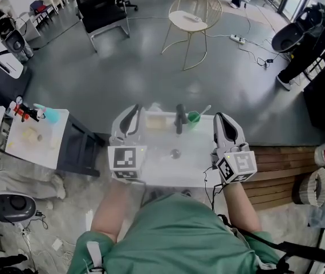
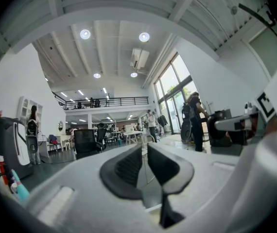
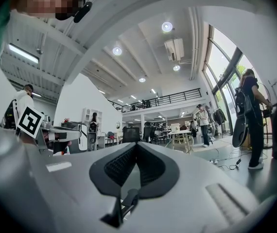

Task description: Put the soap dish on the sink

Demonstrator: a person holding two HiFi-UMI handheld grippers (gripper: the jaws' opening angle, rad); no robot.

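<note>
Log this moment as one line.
left tool: narrowly open, empty | right tool: shut, empty | soap dish: on sink ledge, left of faucet | status: dish looks placed

head: steeply down, close over sink (image 1: 174, 164) | both gripper views: low, near-level, facing forward | shared: seemingly black chair (image 1: 102, 7)

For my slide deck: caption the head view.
Person in green holds left gripper and right gripper at a white sink with black faucet.
</note>
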